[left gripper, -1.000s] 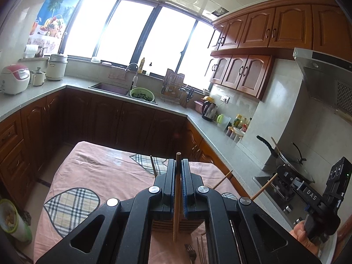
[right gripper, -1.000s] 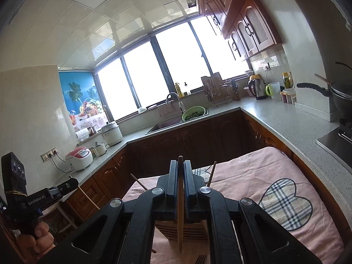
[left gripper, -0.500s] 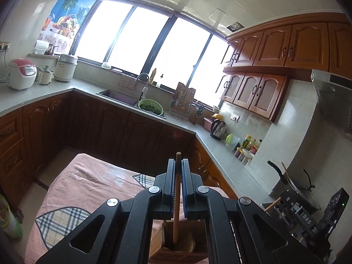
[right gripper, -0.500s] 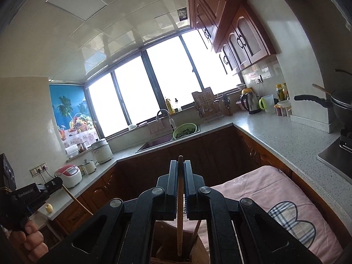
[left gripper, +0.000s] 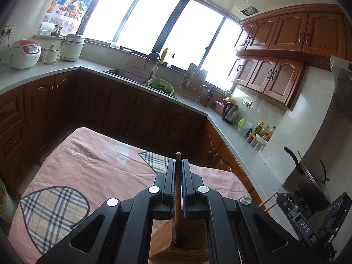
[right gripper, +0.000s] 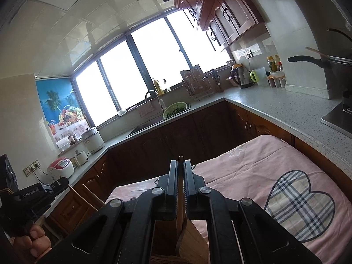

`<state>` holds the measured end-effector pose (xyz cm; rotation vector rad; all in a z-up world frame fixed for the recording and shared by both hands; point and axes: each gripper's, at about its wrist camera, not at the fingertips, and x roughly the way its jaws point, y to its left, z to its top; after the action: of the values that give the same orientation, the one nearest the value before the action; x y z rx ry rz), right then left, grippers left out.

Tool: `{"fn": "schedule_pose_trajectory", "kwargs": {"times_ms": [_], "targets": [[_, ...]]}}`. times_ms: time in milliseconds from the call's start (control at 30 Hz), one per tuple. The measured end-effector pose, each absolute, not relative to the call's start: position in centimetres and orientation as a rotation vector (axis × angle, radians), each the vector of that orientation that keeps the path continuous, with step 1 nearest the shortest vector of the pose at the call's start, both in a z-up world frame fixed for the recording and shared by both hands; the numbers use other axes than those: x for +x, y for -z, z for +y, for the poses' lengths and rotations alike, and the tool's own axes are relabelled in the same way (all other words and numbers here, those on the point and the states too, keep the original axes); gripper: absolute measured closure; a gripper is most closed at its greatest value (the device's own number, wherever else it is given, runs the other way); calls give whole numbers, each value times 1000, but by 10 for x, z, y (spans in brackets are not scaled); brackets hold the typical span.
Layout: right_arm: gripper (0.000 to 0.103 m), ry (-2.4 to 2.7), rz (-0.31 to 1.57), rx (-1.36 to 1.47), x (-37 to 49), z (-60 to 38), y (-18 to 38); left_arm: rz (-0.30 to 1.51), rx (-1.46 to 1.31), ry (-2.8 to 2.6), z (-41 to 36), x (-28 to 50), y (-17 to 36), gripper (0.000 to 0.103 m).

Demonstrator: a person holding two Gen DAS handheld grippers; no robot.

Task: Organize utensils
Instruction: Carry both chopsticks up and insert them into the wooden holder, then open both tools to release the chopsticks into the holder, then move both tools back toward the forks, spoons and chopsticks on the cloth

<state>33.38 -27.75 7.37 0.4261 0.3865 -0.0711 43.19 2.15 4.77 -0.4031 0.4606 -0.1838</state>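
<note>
My left gripper (left gripper: 178, 161) is shut on a wooden chopstick (left gripper: 177, 200) that stands upright between its pads. The stick's lower end reaches into a wooden utensil holder (left gripper: 162, 242) right below the jaws. My right gripper (right gripper: 180, 162) is likewise shut on an upright chopstick (right gripper: 180, 200), and its lower end dips into the same wooden holder (right gripper: 193, 242). Each view shows the other gripper at its edge: the right gripper (left gripper: 308, 224) low on the right, the left gripper (right gripper: 33, 195) low on the left with a hand (right gripper: 37, 244) on it.
The holder stands on a table under a pink cloth (left gripper: 88, 165) with plaid hearts (right gripper: 299, 206). Dark wooden cabinets and a grey counter (right gripper: 286, 110) wrap around it, with a sink (left gripper: 125, 76), a kettle (left gripper: 230, 112) and a pot on the stove (left gripper: 308, 184).
Both grippers have sunk toward the table, each still shut on its chopstick. The holder now fills the gap under the jaws, and the forks on the cloth have left the view.
</note>
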Motion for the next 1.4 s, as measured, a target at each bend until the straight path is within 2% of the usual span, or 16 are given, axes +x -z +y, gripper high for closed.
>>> {"fn": "schedule_pose_trajectory", "kwargs": {"times_ms": [433, 500, 567, 633, 667, 733, 800, 833, 933, 967, 1000, 1067, 1133, 1200, 1300, 1400], "targets": [[98, 59, 421, 420, 340, -276, -70, 518, -367, 202, 15, 444, -44, 99], [96, 58, 427, 419, 341, -276, -70, 527, -370, 203, 15, 446, -42, 99], [94, 63, 436, 419, 342, -277, -70, 532, -372, 204, 16, 445, -42, 96], [93, 66, 442, 427, 342, -279, -70, 533, -372, 209, 16, 444, -42, 80], [92, 67, 444, 432, 341, -280, -70, 527, -370, 204, 17, 442, -43, 77], [85, 70, 444, 445, 340, -283, -70, 522, -364, 200, 16, 439, -44, 76], [58, 72, 436, 461, 336, -285, -71, 521, -363, 201, 17, 437, -44, 74], [54, 78, 428, 462, 334, -286, -72, 521, -362, 201, 16, 435, -44, 72], [51, 81, 416, 471, 330, -286, -75, 520, -358, 196, 17, 430, -45, 64], [43, 76, 413, 481, 329, -287, -75, 521, -361, 193, 18, 427, -45, 61], [34, 72, 410, 487, 328, -288, -75, 520, -364, 191, 19, 424, -46, 53], [31, 70, 407, 487, 325, -288, -76, 515, -362, 180, 20, 417, -46, 45], [26, 61, 405, 494, 320, -289, -75, 514, -361, 168, 22, 409, -47, 30], [20, 56, 404, 496, 316, -289, -76, 514, -367, 163, 25, 400, -46, 23], [14, 49, 406, 498, 306, -289, -76, 532, -359, 170, 26, 385, -45, 23], [13, 44, 409, 501, 294, -289, -76, 546, -355, 166, 29, 370, -45, 22]]}}
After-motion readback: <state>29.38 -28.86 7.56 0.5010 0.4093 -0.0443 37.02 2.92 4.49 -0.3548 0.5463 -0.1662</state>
